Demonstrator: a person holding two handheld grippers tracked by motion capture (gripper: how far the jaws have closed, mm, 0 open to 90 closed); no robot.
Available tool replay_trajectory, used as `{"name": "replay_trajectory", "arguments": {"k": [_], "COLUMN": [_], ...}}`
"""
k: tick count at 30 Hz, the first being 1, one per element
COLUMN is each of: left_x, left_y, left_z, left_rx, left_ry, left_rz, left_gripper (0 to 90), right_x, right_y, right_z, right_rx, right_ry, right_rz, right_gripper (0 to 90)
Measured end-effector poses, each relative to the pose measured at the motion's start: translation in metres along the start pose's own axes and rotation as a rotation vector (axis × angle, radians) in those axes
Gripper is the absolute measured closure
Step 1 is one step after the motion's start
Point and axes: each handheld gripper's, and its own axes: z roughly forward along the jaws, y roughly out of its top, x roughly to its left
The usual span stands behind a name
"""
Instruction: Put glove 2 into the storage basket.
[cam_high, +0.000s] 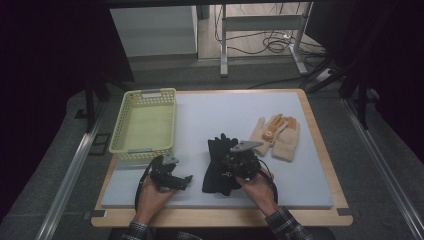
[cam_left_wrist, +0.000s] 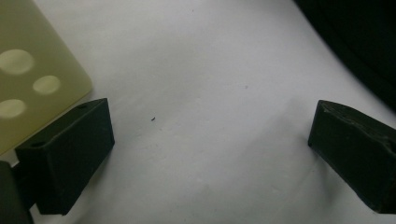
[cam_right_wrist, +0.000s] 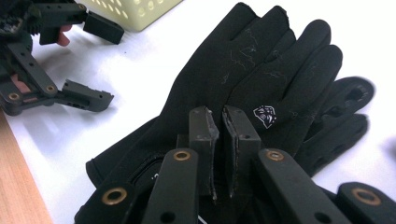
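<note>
On the wooden table, a white foam mat covered most of the top. Yellow perforated basket sat at the mat's 10 o'clock corner. Black gloves, stacked as a pair, lay near mat centre toward 6 o'clock; beige gloves at their 2 o'clock, apart. Right gripper was over the black gloves, jaws nearly closed with a thin gap, pads on or just above the fabric; can't tell if anything was pinched. Left gripper sat at 9 o'clock of the black gloves, jaws spread wide, empty, over bare mat.
</note>
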Motion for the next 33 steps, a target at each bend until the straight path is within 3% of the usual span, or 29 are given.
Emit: {"name": "replay_trajectory", "arguments": {"k": [2,3,4,5,10,13,17,22,28,32,33], "left_x": [0.000,0.000,0.000,0.000,0.000,0.000,0.001,0.001,0.001,0.001,0.001], "left_y": [0.000,0.000,0.000,0.000,0.000,0.000,0.000,0.000,0.000,0.000,0.000], "left_z": [0.000,0.000,0.000,0.000,0.000,-0.001,-0.001,-0.001,-0.001,-0.001,-0.001], "left_rx": [0.000,0.000,0.000,0.000,0.001,0.002,0.001,0.000,0.000,-0.003,-0.003], "left_ry": [0.000,0.000,0.000,0.000,0.000,0.000,0.003,0.003,0.002,0.003,0.003], "left_rz": [-0.001,-0.001,-0.001,-0.001,-0.001,0.002,0.003,0.002,0.002,-0.002,-0.002], "left_gripper": [0.4,0.4,0.4,0.4,0.4,0.8,1.7,1.6,1.6,1.6,1.6], "right_x": [0.001,0.001,0.001,0.000,-0.005,-0.016,-0.027,-0.030,-0.028,-0.022,-0.019], "right_y": [-0.004,-0.005,-0.005,-0.006,-0.006,-0.014,-0.026,-0.031,-0.018,-0.012,-0.010], "right_z": [0.005,0.007,0.007,0.005,-0.008,-0.022,-0.028,-0.028,-0.026,-0.021,-0.017], "right_rx": [0.004,0.001,0.001,-0.004,-0.010,-0.007,0.003,-0.002,-0.011,-0.010,-0.005], "right_ry": [-0.001,-0.004,-0.004,-0.002,-0.018,-0.027,-0.016,-0.001,0.027,0.054,0.059], "right_rz": [-0.009,-0.024,-0.024,-0.037,-0.056,-0.048,-0.027,-0.026,-0.071,-0.099,-0.116], "right_gripper": [76.0,69.2,69.2,60.3,59.2,65.8,74.7,76.4,72.3,64.6,58.8]}}
